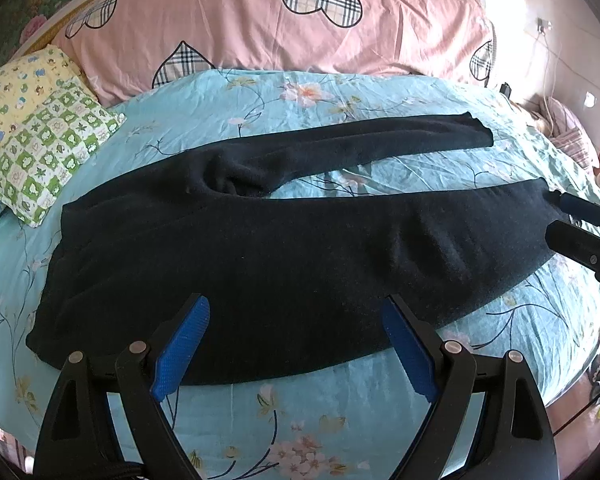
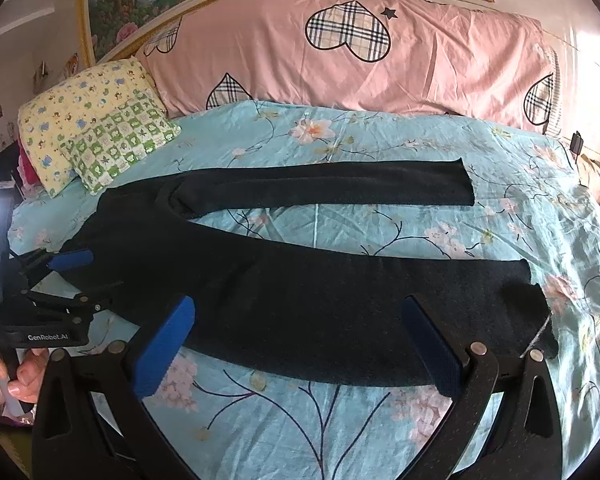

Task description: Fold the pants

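The dark pants (image 1: 260, 248) lie spread on the bed sheet (image 1: 300, 420), legs running toward 3 o'clock — unfolded yet. Left gripper (image 1: 296, 344) and right gripper (image 2: 300, 344) both gape wide, empty, at the near leg's edge. Next, probably: pinch that edge, carry it toward 12 o'clock over the far leg.

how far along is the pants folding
Done: the black pants lie spread flat on the blue floral bedsheet, legs apart, no fold made yet. In hand: nothing gripped; the left gripper hovers open over the waist end, the right gripper open over the near leg by its cuff. Left: bring the near leg over the far leg, then fold lengthwise.
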A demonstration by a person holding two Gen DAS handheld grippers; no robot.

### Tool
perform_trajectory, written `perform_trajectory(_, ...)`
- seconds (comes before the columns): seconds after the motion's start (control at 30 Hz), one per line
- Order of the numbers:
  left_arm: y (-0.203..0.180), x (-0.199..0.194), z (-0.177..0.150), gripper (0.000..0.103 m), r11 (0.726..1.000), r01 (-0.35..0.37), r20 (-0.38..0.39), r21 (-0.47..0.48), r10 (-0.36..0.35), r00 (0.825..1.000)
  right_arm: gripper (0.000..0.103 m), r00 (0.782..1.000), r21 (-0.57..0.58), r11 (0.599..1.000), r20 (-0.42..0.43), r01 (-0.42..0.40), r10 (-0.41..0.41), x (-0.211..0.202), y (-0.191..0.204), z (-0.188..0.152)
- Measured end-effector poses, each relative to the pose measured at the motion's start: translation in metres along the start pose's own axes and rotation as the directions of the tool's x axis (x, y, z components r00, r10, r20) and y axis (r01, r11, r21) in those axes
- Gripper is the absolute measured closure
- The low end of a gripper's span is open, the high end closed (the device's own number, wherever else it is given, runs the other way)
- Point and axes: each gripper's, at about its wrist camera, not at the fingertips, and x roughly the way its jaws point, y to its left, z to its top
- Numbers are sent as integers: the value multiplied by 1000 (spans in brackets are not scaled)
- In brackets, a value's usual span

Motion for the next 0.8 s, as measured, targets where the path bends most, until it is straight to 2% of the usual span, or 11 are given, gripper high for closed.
perform_trajectory(0.8, 5, 5, 10, 14, 999, 46, -6, 13, -45, 999, 0, 1000, 12, 1000, -16, -5, 5, 7, -6, 4)
